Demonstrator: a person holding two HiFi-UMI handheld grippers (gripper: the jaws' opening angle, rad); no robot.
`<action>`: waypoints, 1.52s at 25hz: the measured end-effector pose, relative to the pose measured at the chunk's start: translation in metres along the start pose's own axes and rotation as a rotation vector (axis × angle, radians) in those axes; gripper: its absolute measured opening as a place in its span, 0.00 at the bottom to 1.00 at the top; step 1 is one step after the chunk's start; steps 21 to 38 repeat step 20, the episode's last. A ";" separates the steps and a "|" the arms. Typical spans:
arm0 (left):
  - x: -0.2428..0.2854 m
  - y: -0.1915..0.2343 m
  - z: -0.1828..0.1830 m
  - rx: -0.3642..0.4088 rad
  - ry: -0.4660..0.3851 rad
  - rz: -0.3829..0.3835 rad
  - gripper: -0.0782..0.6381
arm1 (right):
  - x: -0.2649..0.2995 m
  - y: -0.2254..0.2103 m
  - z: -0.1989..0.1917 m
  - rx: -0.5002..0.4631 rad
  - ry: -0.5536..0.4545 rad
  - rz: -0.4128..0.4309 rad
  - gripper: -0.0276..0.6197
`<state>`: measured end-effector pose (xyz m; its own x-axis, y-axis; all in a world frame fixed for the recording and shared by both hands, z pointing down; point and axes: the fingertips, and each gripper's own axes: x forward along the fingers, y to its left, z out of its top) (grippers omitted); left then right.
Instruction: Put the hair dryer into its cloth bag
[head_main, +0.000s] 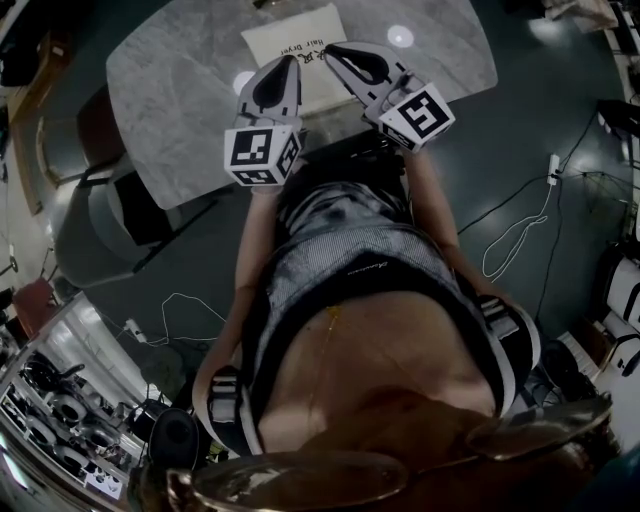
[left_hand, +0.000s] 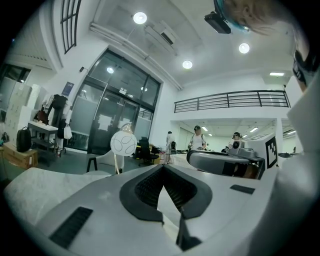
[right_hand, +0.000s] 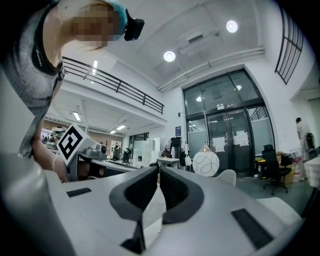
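Observation:
A pale cloth bag (head_main: 290, 40) with dark print lies flat at the far side of the marble table (head_main: 180, 90). No hair dryer shows in any view. My left gripper (head_main: 292, 62) and right gripper (head_main: 332, 50) are held side by side above the table's near edge, tips toward the bag. Both point level into the room. The left gripper (left_hand: 162, 166) has its jaws pressed together with nothing between them. The right gripper (right_hand: 159, 168) is likewise shut and empty. Each gripper view catches the other gripper alongside it.
Dark chairs (head_main: 110, 200) stand at the table's left. Cables (head_main: 520, 230) trail over the floor on the right, and shelves with gear (head_main: 60, 400) fill the lower left. A white globe lamp (left_hand: 123, 144) and several people stand far off in the hall.

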<state>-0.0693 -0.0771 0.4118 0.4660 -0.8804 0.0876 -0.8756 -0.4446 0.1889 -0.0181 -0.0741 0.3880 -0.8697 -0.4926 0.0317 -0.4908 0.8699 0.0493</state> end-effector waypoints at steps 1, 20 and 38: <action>0.000 -0.001 0.000 0.001 0.000 0.000 0.12 | 0.000 0.000 0.000 -0.002 0.003 -0.001 0.15; 0.001 -0.003 -0.004 0.007 0.022 0.007 0.12 | -0.003 0.001 -0.004 -0.021 0.029 0.008 0.15; 0.001 -0.003 -0.004 0.007 0.022 0.007 0.12 | -0.003 0.001 -0.004 -0.021 0.029 0.008 0.15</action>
